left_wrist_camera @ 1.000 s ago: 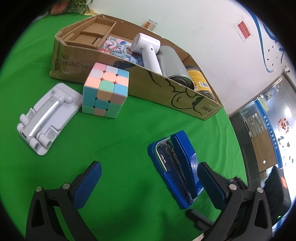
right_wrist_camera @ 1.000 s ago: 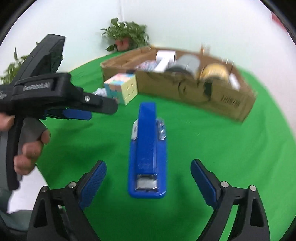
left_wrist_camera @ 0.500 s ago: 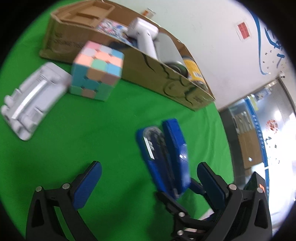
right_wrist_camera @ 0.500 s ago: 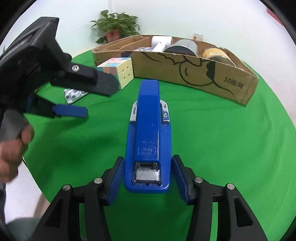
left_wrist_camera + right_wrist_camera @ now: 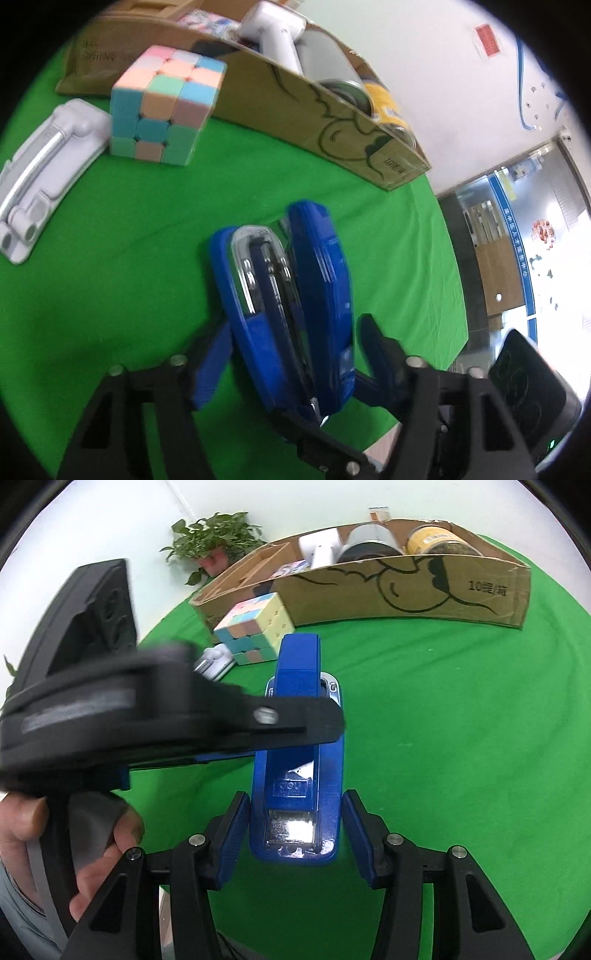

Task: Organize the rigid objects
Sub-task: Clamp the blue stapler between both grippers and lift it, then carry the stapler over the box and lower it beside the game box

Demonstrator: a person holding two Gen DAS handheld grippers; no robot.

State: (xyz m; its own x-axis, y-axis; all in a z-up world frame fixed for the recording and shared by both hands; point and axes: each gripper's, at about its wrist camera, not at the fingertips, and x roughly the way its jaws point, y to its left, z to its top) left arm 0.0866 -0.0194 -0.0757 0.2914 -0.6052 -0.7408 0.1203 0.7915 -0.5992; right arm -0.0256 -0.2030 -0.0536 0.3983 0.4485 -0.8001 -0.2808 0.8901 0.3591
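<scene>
Handling: the stapler [image 5: 295, 760] looks stiff and fairly heavy for its size, with smooth plastic flanks that could slip; its hinged top arm may swing open if it is lifted by the top alone.
Where to hold: across the two long sides near the rear end, as the right gripper [image 5: 295, 827] does, looks the steadier hold; squeezing top against base risks firing a staple.
Look: bright blue body, a shiny metal magazine showing along one side, a small embossed label on the top arm, a chrome plate at the near end.
Place: on the green cloth [image 5: 461, 738], near the middle, well short of the cardboard box [image 5: 406, 590] at the far side.
Right gripper: clamped on the stapler's near end, blue pads against both flanks.
Left gripper [image 5: 291, 350]: its jaws have just been closing, reaching in from the left with the stapler between them; blur hides whether both pads press yet.
Neighbours: a pastel puzzle cube [image 5: 166, 107] and a white folding stand [image 5: 44, 166] lie far left, in front of the box.
Box contents: a white handheld device, a grey cylinder and a yellow-labelled jar lie in its right part.
</scene>
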